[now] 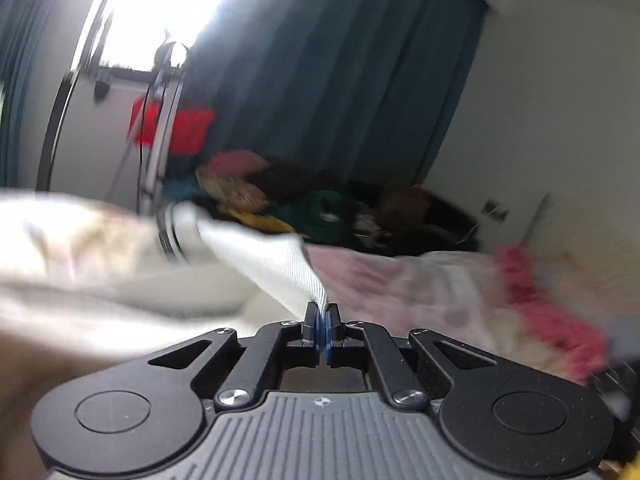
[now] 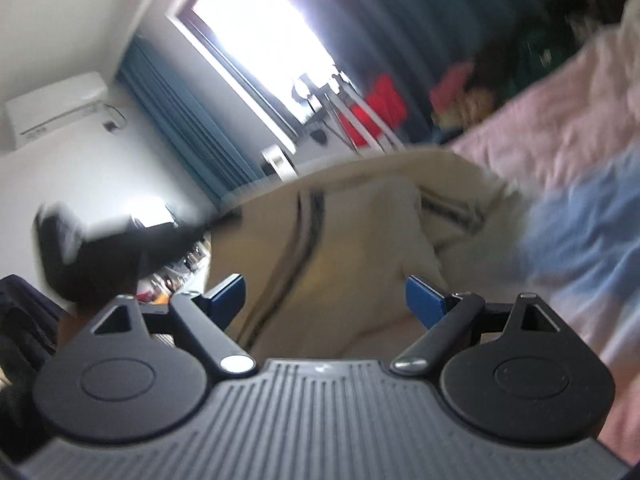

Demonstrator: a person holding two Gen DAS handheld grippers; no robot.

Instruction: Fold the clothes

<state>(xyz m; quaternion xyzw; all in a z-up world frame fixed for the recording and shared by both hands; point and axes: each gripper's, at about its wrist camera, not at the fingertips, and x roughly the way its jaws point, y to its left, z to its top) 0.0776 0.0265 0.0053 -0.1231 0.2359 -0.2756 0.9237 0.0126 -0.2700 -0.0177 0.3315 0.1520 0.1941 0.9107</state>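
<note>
Left wrist view shows the left gripper (image 1: 322, 312) w/ its blue pads pressed together on a corner of the white ribbed garment (image 1: 276, 264); cloth runs up and left from the jaws into a blurred cream mass filling the left side. Same view also has the pile of mixed clothes (image 1: 304, 204) at the far end of the bed, the pink sheet (image 1: 400, 284) and a red-pink fringe (image 1: 552, 320) at right, none sharp. Right wrist view gives what the other can't: right gripper (image 2: 325, 300) w/ jaws spread wide, nothing between the blue pads, cream garment w/ dark stripes (image 2: 360, 232) lying on the bed just beyond them, not touched. It also shows a light blue cloth (image 2: 580, 232) at right, a wall AC unit (image 2: 56, 104) top left, and a dark blurred shape (image 2: 100, 248) at left, prob. the other tool or an arm, can't tell. Both views catch the bright window (image 2: 256, 32), teal curtains (image 1: 340, 72) and a red item on a rack (image 1: 176, 124). Heavy motion blur throughout; garment's full outline is cut off, and whether the white ribbed piece and striped cream piece are one item can't be told.
</note>
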